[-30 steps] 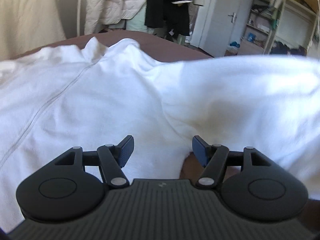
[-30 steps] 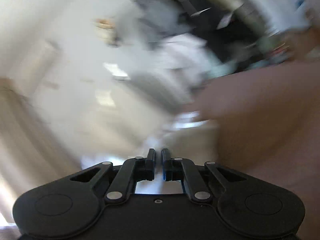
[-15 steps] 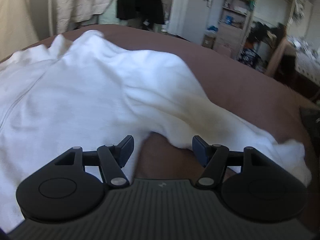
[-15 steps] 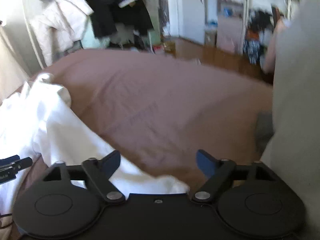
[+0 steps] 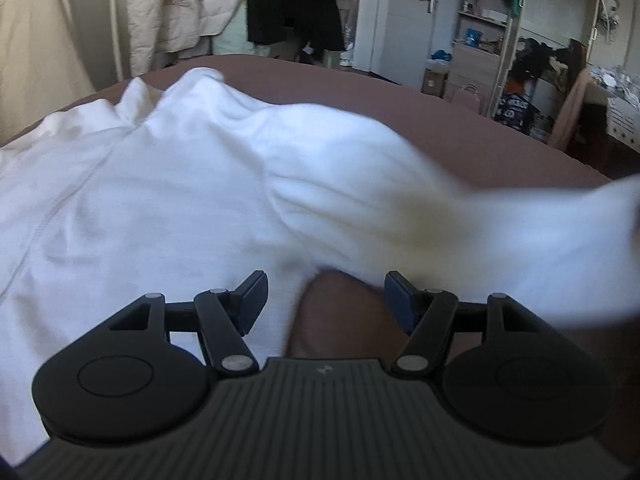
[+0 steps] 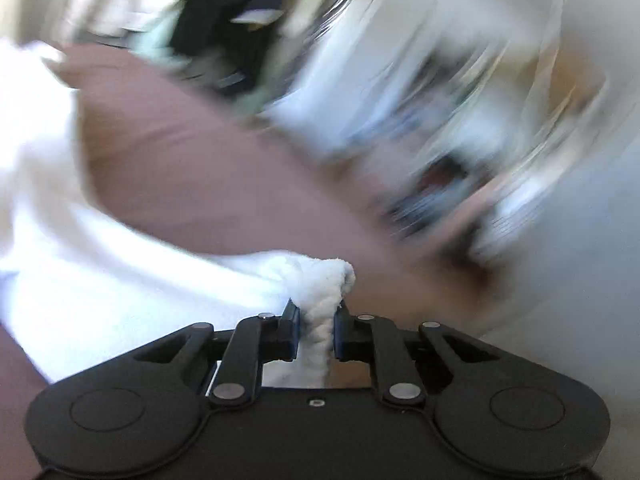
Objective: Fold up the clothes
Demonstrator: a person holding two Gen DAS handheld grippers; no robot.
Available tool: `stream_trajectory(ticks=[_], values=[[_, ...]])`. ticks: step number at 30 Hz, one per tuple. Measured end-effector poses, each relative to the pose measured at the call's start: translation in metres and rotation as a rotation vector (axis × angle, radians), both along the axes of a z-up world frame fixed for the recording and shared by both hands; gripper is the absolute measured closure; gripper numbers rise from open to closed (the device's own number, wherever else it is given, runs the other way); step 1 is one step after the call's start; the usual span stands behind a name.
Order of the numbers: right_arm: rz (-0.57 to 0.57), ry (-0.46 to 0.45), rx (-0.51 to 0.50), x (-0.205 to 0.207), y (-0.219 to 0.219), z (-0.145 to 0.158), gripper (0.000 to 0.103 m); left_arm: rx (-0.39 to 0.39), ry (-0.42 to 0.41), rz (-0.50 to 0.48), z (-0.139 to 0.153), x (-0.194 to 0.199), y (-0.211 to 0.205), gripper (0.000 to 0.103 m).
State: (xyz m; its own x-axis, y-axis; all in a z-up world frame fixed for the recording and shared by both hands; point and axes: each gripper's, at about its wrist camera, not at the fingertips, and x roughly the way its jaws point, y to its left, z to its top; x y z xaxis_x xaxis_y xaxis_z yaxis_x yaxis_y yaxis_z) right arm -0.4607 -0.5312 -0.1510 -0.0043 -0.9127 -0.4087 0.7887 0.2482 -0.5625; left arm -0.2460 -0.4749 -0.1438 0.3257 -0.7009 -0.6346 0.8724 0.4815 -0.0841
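Observation:
A white sweatshirt (image 5: 160, 200) lies spread on the brown bed (image 5: 440, 120). Its sleeve (image 5: 440, 216) stretches blurred toward the right edge of the left wrist view. My left gripper (image 5: 325, 284) hovers open just in front of the sleeve's underarm, with only bed cover between its fingers. In the right wrist view my right gripper (image 6: 318, 312) has its jaws closing, pads pressed on the bunched white sleeve cuff (image 6: 324, 276). The rest of the sweatshirt (image 6: 40, 200) trails off to the left over the bed (image 6: 200, 160). That view is heavily motion-blurred.
Beyond the bed's far edge hang a pale quilted coat (image 5: 188, 4) and dark clothes (image 5: 296, 0). A white door (image 5: 412, 12) and cluttered shelves (image 5: 484, 28) stand at the back right, with more clutter further right.
My right gripper went from open over the sleeve end to shut on the cuff and is swinging fast. The sleeve has risen and stretched rightward. My left gripper stays open.

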Motion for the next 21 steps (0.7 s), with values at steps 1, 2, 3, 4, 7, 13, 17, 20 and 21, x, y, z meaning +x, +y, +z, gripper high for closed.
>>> stream_trajectory(ticks=[1,2,3,4,7,13,17,20,21], values=[[-0.040,0.033,-0.044,-0.003,-0.003,0.003,0.086,0.000,0.005,0.007,0.001,0.002,0.002,0.039],[-0.059,0.036,-0.015,-0.007,-0.010,-0.002,0.086,0.004,0.012,0.013,0.001,0.004,0.003,0.039],[-0.066,0.075,-0.008,-0.005,-0.013,-0.014,0.082,0.011,0.021,0.019,0.001,0.006,0.003,0.039],[-0.072,0.119,-0.004,-0.002,-0.015,-0.027,0.077,0.018,0.026,0.023,0.000,0.008,0.004,0.039],[-0.086,0.130,0.110,-0.006,-0.026,-0.058,0.063,0.046,0.025,0.025,-0.002,0.011,0.006,0.039],[-0.094,0.029,0.203,-0.016,-0.023,-0.049,0.051,0.072,0.025,0.020,-0.007,0.013,0.005,0.039],[0.023,-0.236,0.305,-0.024,-0.015,-0.015,0.045,0.072,0.017,0.013,-0.006,0.010,0.003,0.039],[0.097,-0.319,0.282,-0.024,0.000,-0.002,0.042,0.056,0.020,0.014,-0.003,0.010,0.003,0.038],[0.128,-0.319,0.253,-0.025,0.004,-0.001,0.038,0.052,0.022,0.014,-0.003,0.009,0.003,0.037]])
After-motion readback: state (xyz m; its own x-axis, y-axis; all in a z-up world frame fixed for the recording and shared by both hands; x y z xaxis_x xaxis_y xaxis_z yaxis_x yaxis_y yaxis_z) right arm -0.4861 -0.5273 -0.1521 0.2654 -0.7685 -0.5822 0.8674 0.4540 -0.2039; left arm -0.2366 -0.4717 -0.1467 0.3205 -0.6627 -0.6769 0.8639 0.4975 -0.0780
